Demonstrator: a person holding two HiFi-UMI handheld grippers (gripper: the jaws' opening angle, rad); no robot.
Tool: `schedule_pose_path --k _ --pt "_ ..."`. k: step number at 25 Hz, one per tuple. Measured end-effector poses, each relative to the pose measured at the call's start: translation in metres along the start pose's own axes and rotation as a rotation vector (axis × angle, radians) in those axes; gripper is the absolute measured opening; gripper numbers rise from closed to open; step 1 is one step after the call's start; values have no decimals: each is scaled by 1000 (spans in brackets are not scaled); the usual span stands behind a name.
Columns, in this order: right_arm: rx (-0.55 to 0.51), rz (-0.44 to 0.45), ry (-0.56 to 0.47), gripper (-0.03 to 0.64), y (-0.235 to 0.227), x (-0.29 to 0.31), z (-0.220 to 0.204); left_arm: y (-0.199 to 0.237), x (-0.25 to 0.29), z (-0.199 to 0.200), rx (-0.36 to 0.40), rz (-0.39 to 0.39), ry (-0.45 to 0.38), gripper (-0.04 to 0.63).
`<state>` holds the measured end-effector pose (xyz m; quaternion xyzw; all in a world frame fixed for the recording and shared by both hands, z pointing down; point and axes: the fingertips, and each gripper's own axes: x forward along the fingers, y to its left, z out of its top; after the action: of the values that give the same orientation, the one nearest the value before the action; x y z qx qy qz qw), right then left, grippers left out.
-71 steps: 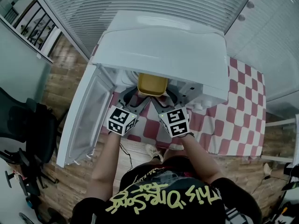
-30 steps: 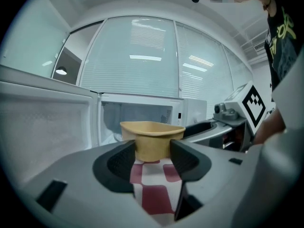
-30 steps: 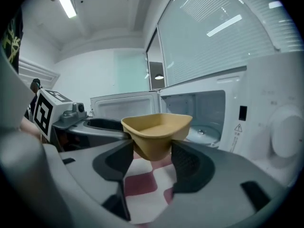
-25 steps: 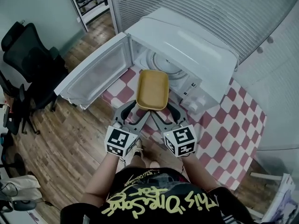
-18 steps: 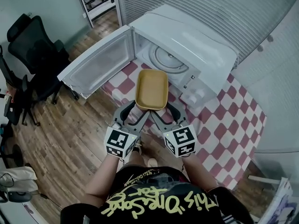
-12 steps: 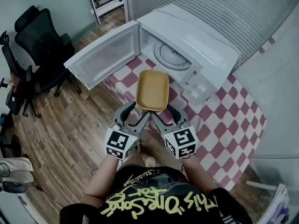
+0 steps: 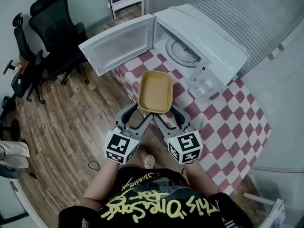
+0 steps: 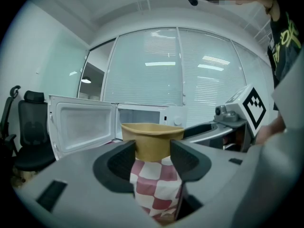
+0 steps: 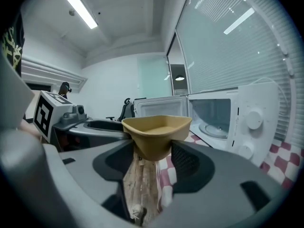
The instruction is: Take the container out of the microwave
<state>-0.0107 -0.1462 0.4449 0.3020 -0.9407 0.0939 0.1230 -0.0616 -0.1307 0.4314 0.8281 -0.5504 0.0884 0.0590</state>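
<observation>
Container (image 7: pixel 155 92) withdrawn from microwave (image 7: pixel 204 39); left gripper (image 7: pixel 140 110), right gripper (image 7: pixel 167 111) near-level, jaws gripping it.

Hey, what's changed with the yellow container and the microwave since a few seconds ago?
The container has come out of the microwave mouth, drawn back toward the person, and now hangs clear of it over the edge of the checkered cloth. Nothing was taken or let go: the left tongs and right tongs still clamp its near end. The microwave door stays open.

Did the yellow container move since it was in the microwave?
Yes. The yellow container came out of the microwave, toward the person; it now hangs over the checkered cloth.
</observation>
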Motion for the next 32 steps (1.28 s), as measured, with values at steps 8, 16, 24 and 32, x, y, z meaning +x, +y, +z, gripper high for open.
schedule_pose_path --k 8,16,24,32 --pt "-17 28 -6 253 15 -10 6 -5 -18 5 -23 27 -21 233" --pt "-12 42 -14 252 26 -14 8 -6 -31 6 -20 40 -31 233" --pt "-25 41 -34 252 32 -23 11 -12 -39 10 -19 45 -46 233" --pt "-26 39 -44 252 34 -30 12 -18 -43 13 -13 46 -56 233"
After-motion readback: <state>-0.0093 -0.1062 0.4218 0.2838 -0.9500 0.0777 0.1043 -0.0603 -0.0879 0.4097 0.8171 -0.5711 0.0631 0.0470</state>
